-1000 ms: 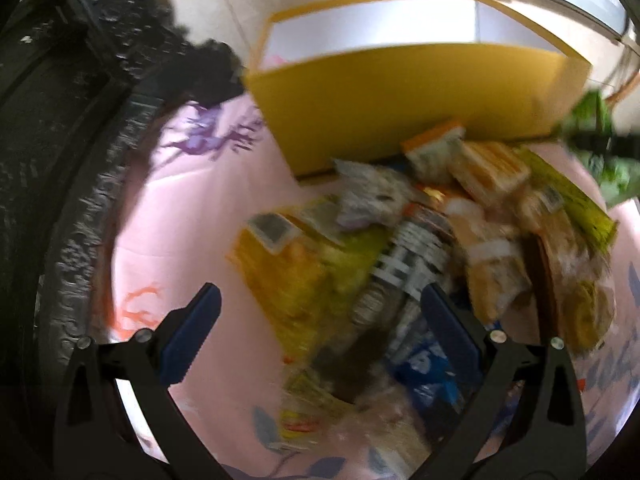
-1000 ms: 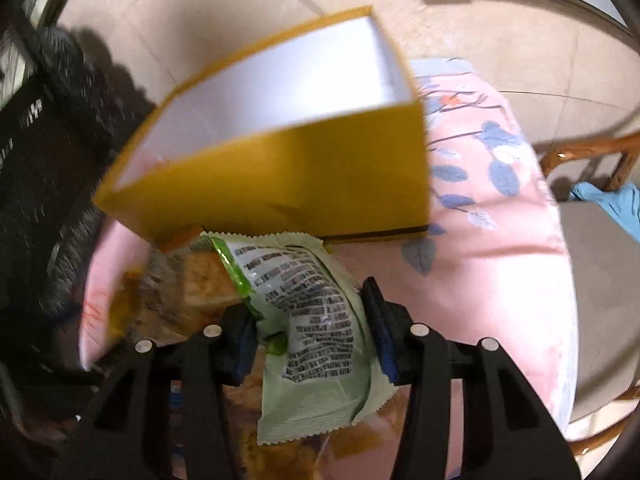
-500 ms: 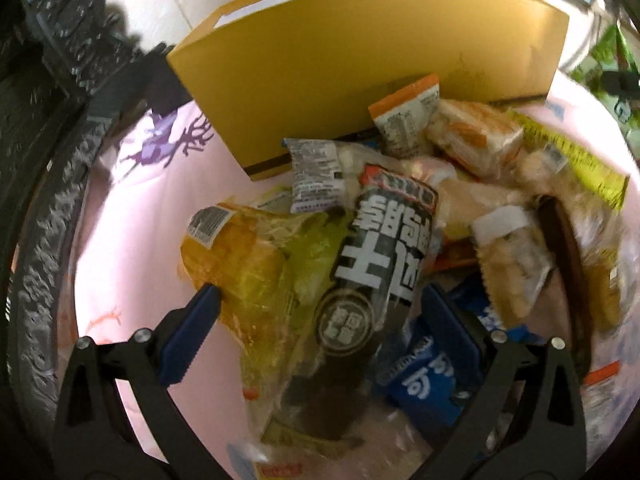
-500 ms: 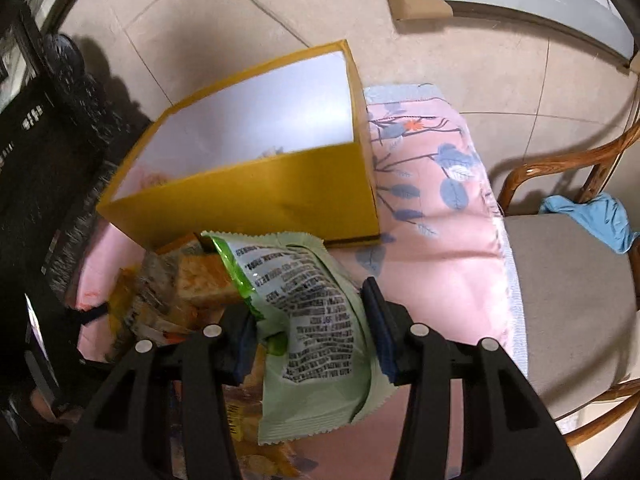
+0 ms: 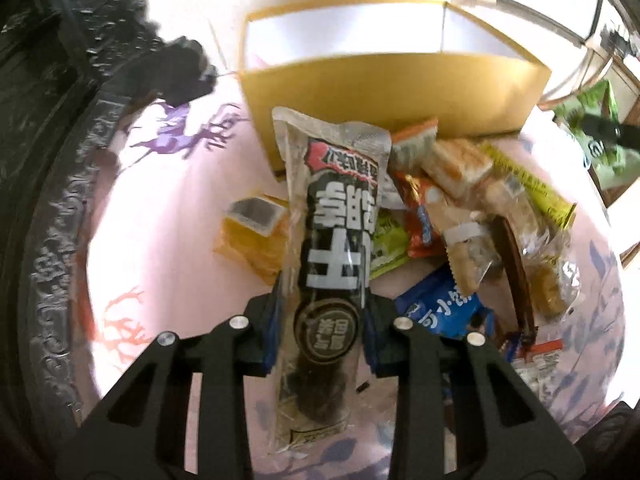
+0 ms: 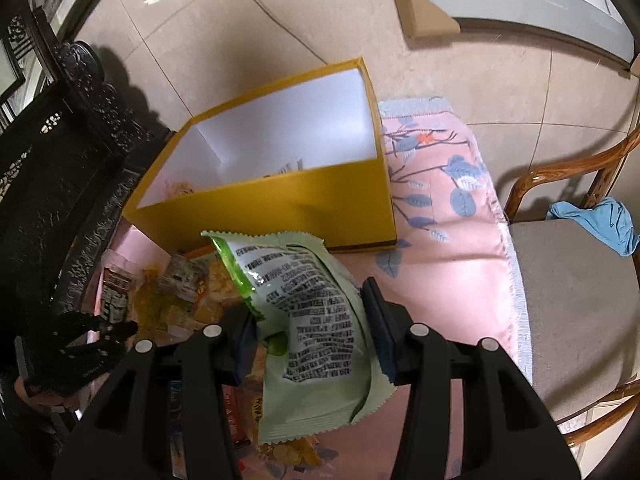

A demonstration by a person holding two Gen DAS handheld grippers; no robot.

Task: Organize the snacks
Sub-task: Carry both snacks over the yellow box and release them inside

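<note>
Closing on the black snack pack [image 5: 336, 248], the left gripper [image 5: 322, 324] pinches its lower half.

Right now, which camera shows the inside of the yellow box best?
The right wrist view: it looks down into the yellow box, showing its white walls and some contents. The left wrist view shows mostly the box's outer front wall.

Large white Chinese characters, seen upside down, run along a long black snack packet [image 5: 336, 248]; beside it, a blue packet [image 5: 440, 304] carries white Chinese lettering. Dense black small print covers a pale green packet [image 6: 316, 320], too fine to read.
</note>
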